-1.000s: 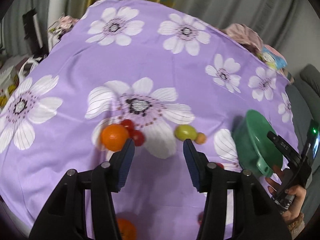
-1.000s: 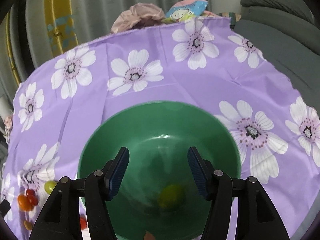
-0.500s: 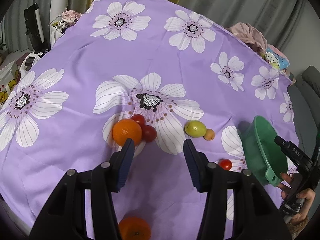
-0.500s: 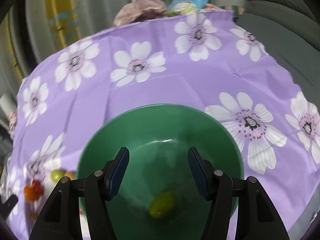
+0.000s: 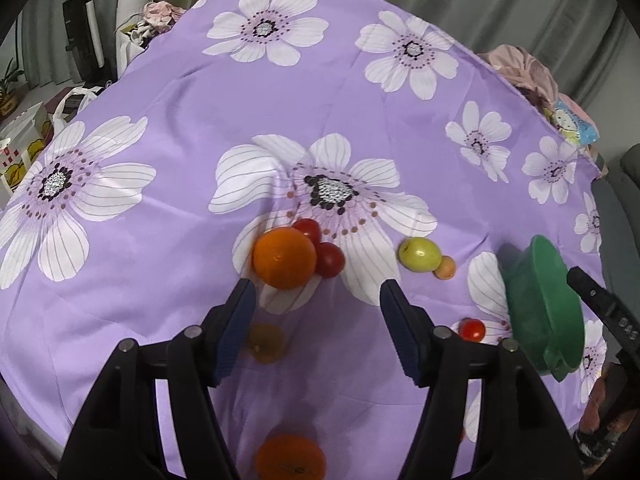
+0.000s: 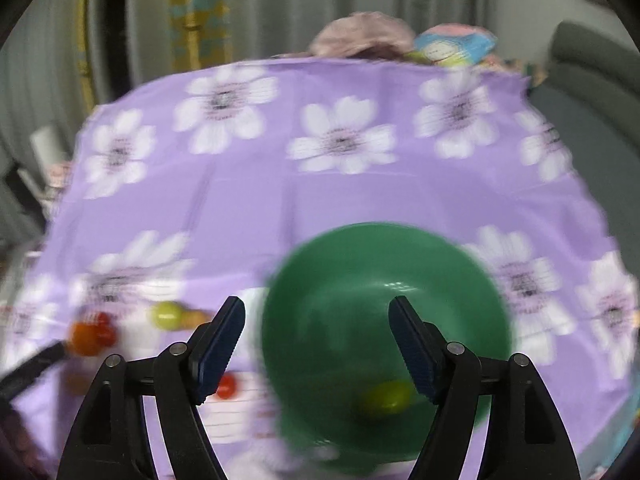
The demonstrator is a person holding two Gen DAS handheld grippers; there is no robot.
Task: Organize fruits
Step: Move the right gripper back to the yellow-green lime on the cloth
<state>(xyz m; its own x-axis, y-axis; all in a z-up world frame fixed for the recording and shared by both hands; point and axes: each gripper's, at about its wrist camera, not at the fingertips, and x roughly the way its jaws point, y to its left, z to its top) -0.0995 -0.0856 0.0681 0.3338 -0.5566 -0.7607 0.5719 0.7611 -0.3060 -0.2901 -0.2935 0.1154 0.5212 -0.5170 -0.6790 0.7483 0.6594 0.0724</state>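
Observation:
In the left wrist view my left gripper [image 5: 316,300] hangs over the purple flowered cloth [image 5: 192,148], its jaws opening with nothing between them. Just ahead lie a large orange [image 5: 284,258] and two red tomatoes [image 5: 330,260]. A green fruit [image 5: 418,255] and a small orange fruit [image 5: 445,268] lie to the right. A blurred small fruit [image 5: 266,343] shows by the left finger. The green bowl [image 5: 540,308] stands tilted at the right. In the blurred right wrist view my right gripper [image 6: 316,320] is opening over the green bowl [image 6: 384,300], which holds a yellow-green fruit [image 6: 386,394]; its pads press on nothing.
A red cherry tomato [image 5: 472,330] lies near the bowl and a second orange [image 5: 290,458] under the left gripper. A person's hand [image 5: 600,400] holds the right gripper. Curtains, bags and a grey sofa [image 6: 592,80] ring the table.
Both grippers' jaws stand wider than before. The right wrist view has swung, so the bowl now sits right of centre. A small blurred fruit has appeared by the left finger.

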